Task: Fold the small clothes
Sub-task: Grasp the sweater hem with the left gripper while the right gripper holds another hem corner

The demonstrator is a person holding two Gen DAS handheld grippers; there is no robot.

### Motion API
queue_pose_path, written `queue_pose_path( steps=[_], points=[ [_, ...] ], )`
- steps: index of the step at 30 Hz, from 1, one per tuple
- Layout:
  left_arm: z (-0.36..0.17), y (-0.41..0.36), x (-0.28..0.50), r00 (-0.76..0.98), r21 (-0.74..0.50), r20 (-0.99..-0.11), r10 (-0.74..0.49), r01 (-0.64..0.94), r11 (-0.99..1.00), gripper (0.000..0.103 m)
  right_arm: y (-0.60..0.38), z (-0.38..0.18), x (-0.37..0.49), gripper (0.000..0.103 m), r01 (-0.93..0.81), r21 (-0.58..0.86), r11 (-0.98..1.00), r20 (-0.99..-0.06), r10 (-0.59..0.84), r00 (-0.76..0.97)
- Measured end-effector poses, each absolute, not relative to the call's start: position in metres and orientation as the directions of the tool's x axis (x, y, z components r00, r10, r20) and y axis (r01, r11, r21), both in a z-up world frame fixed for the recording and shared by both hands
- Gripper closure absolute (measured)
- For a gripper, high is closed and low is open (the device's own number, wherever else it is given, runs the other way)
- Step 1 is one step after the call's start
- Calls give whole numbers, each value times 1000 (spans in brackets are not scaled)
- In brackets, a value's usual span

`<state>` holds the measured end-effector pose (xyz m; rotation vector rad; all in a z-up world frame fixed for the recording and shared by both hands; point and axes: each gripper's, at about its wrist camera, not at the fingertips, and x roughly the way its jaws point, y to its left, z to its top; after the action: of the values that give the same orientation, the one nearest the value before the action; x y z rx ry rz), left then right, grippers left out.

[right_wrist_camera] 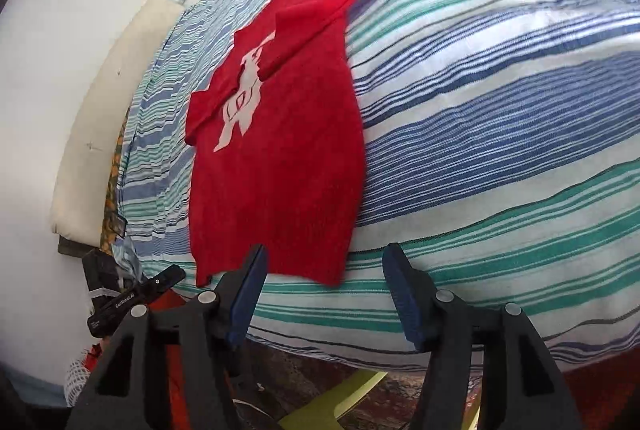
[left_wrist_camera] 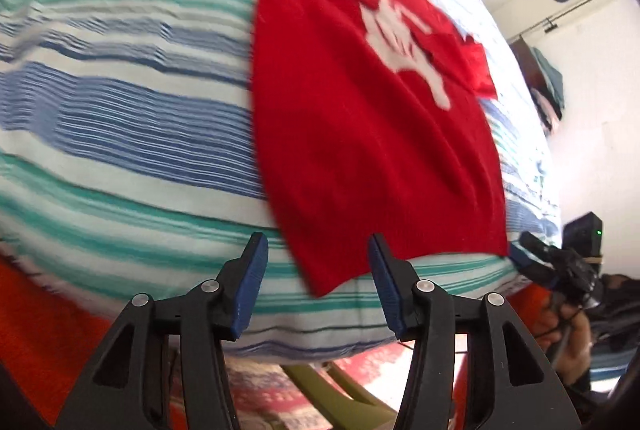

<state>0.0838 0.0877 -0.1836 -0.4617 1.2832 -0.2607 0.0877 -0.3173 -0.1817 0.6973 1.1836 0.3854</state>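
Note:
A small red T-shirt [left_wrist_camera: 360, 134] with a white print lies flat on the striped bed cover [left_wrist_camera: 120, 118], hem toward me, sleeves partly folded inward. My left gripper [left_wrist_camera: 318, 250] is open and empty, just short of the hem's left corner. My right gripper [right_wrist_camera: 324, 262] is open and empty at the hem of the shirt [right_wrist_camera: 276, 170], near its right corner. The right gripper also shows at the right edge of the left wrist view [left_wrist_camera: 532, 258]. The left gripper shows at the lower left of the right wrist view [right_wrist_camera: 136, 294].
The bed cover [right_wrist_camera: 500, 150] has blue, teal and white stripes. A cream headboard cushion [right_wrist_camera: 100, 118] leans on the white wall. A green plastic chair [left_wrist_camera: 328, 390] and a red patterned rug [left_wrist_camera: 48, 342] lie below the bed edge. A black box [left_wrist_camera: 584, 234] stands at right.

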Motion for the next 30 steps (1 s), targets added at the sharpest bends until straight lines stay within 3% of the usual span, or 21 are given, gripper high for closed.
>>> queue_pose_path(
  steps=[1, 3, 4, 5, 6, 8, 13, 17, 21, 30],
  points=[
    [-189, 81, 85, 246, -479, -858, -452, -64, 875, 59, -316, -187, 92, 43, 85, 685, 724, -703, 625, 340],
    [-198, 66, 90, 201, -459, -875, -440, -56, 887, 93, -312, -193, 97, 44, 79, 701, 709, -690, 646, 326],
    [-196, 62, 89, 201, -437, -885, -421, -45, 898, 99, -308, -193, 99, 54, 60, 708, 704, -682, 659, 317],
    [-188, 62, 85, 221, -414, -891, -396, -39, 910, 100, -302, -194, 102, 87, 38, 710, 703, -680, 671, 296],
    [-177, 68, 79, 248, -400, -892, -378, -42, 916, 100, -297, -192, 103, 98, 21, 678, 735, -711, 648, 273],
    [-156, 85, 67, 296, -361, -897, -327, -67, 930, 100, -293, -178, 100, 98, 3, 611, 792, -763, 588, 268],
    [-157, 91, 51, 284, -182, -947, -152, -83, 980, 102, -292, -134, 83, 98, -41, 590, 806, -765, 574, 291],
    [-188, 74, 51, 228, -68, -972, -55, -54, 996, 102, -275, -168, 86, 99, -36, 467, 884, -863, 464, 201],
    [-186, 71, 49, 236, -60, -971, -46, -51, 997, 102, -280, -190, 88, 99, 9, 460, 888, -872, 449, 195],
    [-197, 56, 49, 232, -16, -973, -6, -43, 999, 101, -258, -182, 82, 99, -106, 293, 950, -923, 310, 230]
  ],
)
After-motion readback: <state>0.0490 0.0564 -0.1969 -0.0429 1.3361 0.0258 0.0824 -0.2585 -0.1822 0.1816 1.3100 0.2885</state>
